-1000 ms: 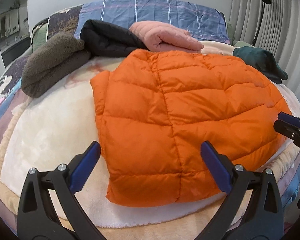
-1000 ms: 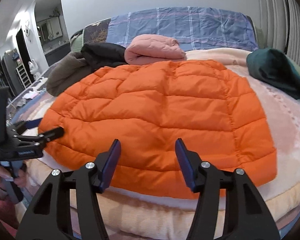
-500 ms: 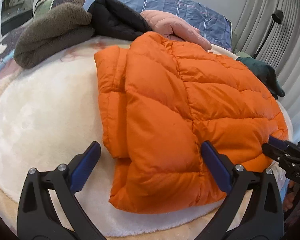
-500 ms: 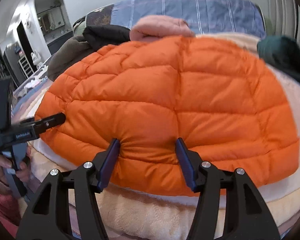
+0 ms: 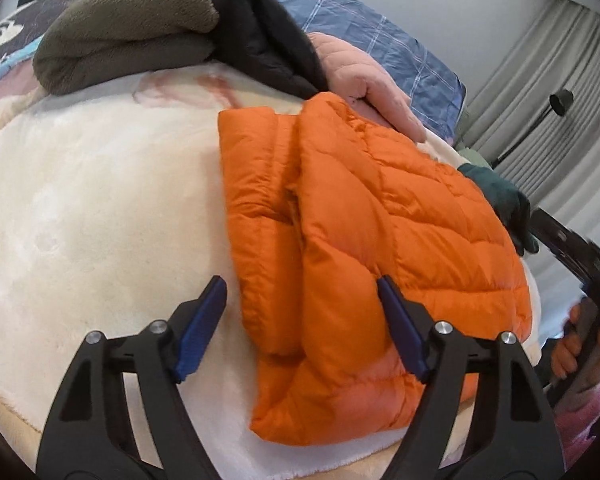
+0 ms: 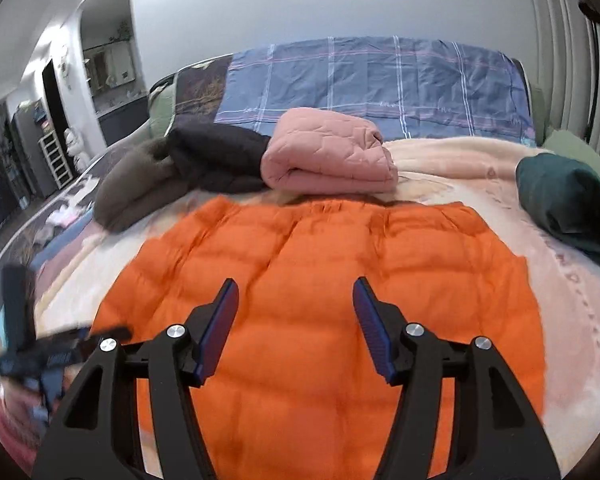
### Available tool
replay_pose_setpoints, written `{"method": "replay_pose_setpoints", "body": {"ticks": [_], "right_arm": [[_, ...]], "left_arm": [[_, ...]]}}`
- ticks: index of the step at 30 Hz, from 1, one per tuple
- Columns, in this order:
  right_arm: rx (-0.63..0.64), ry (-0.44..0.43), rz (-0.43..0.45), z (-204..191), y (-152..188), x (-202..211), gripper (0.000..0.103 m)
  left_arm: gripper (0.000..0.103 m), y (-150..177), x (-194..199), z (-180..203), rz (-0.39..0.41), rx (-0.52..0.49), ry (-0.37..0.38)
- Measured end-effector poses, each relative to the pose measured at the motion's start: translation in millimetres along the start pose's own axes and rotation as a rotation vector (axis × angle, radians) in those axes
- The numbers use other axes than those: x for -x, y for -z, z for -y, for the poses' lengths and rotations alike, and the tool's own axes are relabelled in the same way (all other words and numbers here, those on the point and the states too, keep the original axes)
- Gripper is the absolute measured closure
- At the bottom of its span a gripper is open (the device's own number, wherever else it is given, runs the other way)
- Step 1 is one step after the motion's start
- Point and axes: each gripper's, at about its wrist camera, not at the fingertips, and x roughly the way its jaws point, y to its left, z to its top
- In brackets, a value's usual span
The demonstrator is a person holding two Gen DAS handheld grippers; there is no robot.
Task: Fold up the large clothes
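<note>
An orange quilted puffer jacket [image 5: 364, 248] lies folded on a cream fleece blanket [image 5: 100, 216] on the bed; it also shows in the right wrist view [image 6: 324, 300]. My left gripper [image 5: 302, 304] is open, its jaws either side of the jacket's near left corner, holding nothing. My right gripper [image 6: 294, 312] is open and empty above the jacket's near edge. The right gripper also shows, blurred, at the right edge of the left wrist view [image 5: 576, 256]. The left gripper shows blurred at the lower left of the right wrist view [image 6: 60, 348].
Folded clothes line the far side: a brown fleece [image 5: 124, 28], a black jacket [image 5: 260, 40], a pink quilted one [image 6: 332, 156] and a dark green one [image 6: 568, 204]. A blue plaid cover [image 6: 380, 80] lies behind. A floor lamp [image 5: 560, 102] and curtains stand at right.
The left gripper moved in closer over the jacket's left corner and narrowed its jaws. The right gripper lifted back from the jacket's edge, so the jacket lies flatter and lower in its view.
</note>
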Motion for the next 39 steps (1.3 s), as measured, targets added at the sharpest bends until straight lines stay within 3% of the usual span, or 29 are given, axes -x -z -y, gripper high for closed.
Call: {"method": "replay_pose_setpoints", "body": {"ticks": [3,5,10,13,16,20,22,23,24,28,30,32,33,39], "right_arm": [[-0.048,0.034,-0.180,15.4,16.1,-67.7,0.040],[-0.010,0.055,-0.133,12.2,31.4,-78.6,0.039],[0.042,0.060,-0.166,6.5,25.5,-67.1,0.038],[0.004,0.026,-0.146,12.7,2.3,-52.6,0.038],[0.054,0.093,-0.082,9.7,-31.0,-48.1,0.038],[-0.007,0.103,-0.132,23.6,-58.1,-88.7,0.040],[-0.034,0.107,-0.244,35.9,-45.7,-137.1,0.043],[-0.015,0.101,-0.260,37.5,-35.4,-154.8,0.041],[0.019,0.099,-0.219,36.0,-28.7,-160.5,0.040],[0.039,0.111,-0.197,32.2,-23.2,-156.2,0.040],[0.022,0.091,-0.192,36.0,-21.6,-155.1,0.039],[0.006,0.075,-0.185,39.8,-21.1,-156.0,0.039],[0.001,0.069,-0.182,40.5,-20.8,-155.6,0.039],[-0.023,0.041,-0.170,46.1,-18.3,-157.1,0.039]], "left_arm": [[0.024,-6.7,-3.2,1.9,0.008,-0.010,-0.012],[0.021,-12.1,-7.4,2.0,0.008,-0.007,-0.003],[0.017,-23.8,-22.9,-9.8,-0.015,0.006,0.027],[0.017,-23.1,-30.4,-16.5,-0.021,0.026,0.076],[0.019,-20.5,-31.4,-17.4,-0.012,0.016,0.088],[0.019,-19.3,-30.6,-15.2,-0.008,0.007,0.087],[0.019,-19.5,-30.0,-15.7,-0.007,0.007,0.092],[0.019,-20.0,-29.6,-16.3,-0.008,0.009,0.096],[0.019,-21.1,-28.8,-17.0,-0.009,0.014,0.114],[0.020,-33.2,-28.7,-19.3,-0.020,0.005,0.153],[0.025,-39.0,-34.3,-20.9,-0.030,0.016,0.181],[0.043,-42.7,-43.0,-22.0,-0.050,0.023,0.235],[0.045,-42.4,-46.2,-21.4,-0.059,0.023,0.257],[0.069,-47.1,-34.0,-6.0,-0.026,-0.040,0.283]]}}
